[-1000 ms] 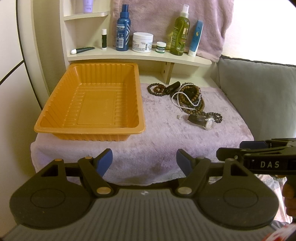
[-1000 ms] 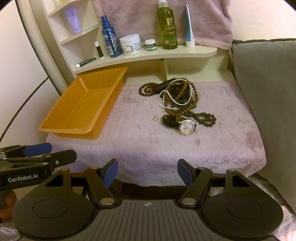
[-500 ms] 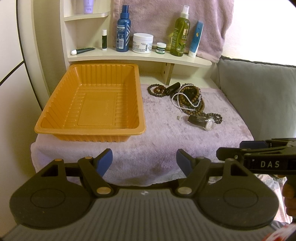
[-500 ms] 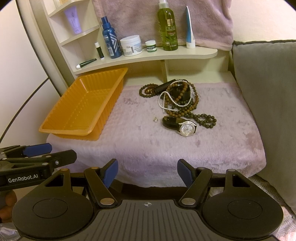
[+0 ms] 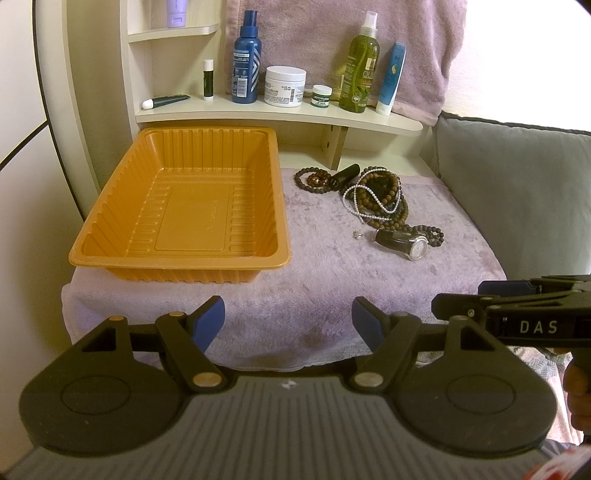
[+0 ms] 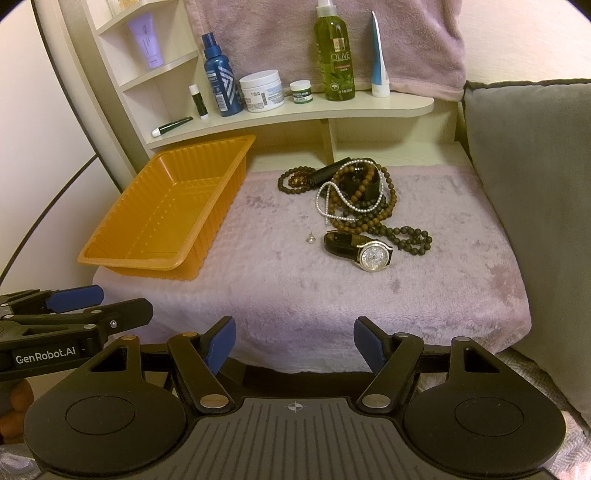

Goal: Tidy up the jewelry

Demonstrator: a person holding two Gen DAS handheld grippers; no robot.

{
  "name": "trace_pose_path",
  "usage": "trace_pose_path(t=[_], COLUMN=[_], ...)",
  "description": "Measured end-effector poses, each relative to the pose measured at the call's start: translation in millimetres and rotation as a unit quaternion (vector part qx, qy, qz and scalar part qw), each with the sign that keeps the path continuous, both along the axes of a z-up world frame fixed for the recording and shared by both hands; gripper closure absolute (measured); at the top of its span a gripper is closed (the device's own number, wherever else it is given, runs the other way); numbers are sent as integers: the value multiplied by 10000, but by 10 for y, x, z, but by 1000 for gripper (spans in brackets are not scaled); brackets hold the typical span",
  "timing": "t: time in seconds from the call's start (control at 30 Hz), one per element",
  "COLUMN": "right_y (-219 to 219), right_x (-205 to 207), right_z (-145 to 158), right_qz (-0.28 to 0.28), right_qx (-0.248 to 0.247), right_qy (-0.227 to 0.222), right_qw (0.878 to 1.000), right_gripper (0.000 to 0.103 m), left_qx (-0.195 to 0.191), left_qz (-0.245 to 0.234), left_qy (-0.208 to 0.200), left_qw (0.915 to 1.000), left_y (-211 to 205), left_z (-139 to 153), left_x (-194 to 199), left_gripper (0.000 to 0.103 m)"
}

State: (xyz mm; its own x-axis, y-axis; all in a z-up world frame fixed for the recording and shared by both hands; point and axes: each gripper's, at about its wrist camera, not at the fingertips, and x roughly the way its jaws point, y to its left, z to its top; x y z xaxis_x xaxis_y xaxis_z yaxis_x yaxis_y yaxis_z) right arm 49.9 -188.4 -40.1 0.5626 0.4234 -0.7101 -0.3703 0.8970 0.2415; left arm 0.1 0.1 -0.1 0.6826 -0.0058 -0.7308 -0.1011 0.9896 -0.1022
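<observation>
An empty orange plastic tray (image 5: 275,206) (image 6: 140,254) sits on the left of a lilac plush cloth. To its right lies a pile of jewelry: brown bead strings (image 6: 373,218) (image 5: 391,218), a white pearl strand (image 6: 334,194), a dark bead bracelet (image 6: 291,181) (image 5: 310,181), a wristwatch with a sparkly face (image 6: 375,255) (image 5: 415,248) and a small silver earring (image 6: 311,239) (image 5: 357,234). My left gripper (image 5: 288,319) and right gripper (image 6: 291,341) are both open and empty, held at the cloth's near edge, well short of the jewelry.
A shelf (image 6: 295,110) behind holds bottles, jars and tubes, among them a green olive bottle (image 6: 334,55) and a blue bottle (image 6: 219,77). A grey cushion (image 6: 532,177) flanks the right side. A pink towel (image 6: 332,22) hangs at the back.
Both views have shifted very slightly; the jewelry and tray have not moved and both grippers stay open.
</observation>
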Motion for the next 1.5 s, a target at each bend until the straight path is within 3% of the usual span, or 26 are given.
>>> trace_pose_path(t=[1.23, 1.5], right_y=[7, -14], right_x=[3, 73], right_z=[-20, -2], right_qz=[-3, -83], right_qx=[11, 145], right_qy=[5, -25], right_qw=[10000, 9999], right_gripper=[32, 32], left_qx=[-11, -181], left_qz=[5, 172], left_qy=[-3, 24], left_qw=[10000, 9997], left_y=[3, 149], left_z=[1, -17], left_x=[-2, -11], left_gripper=[29, 29])
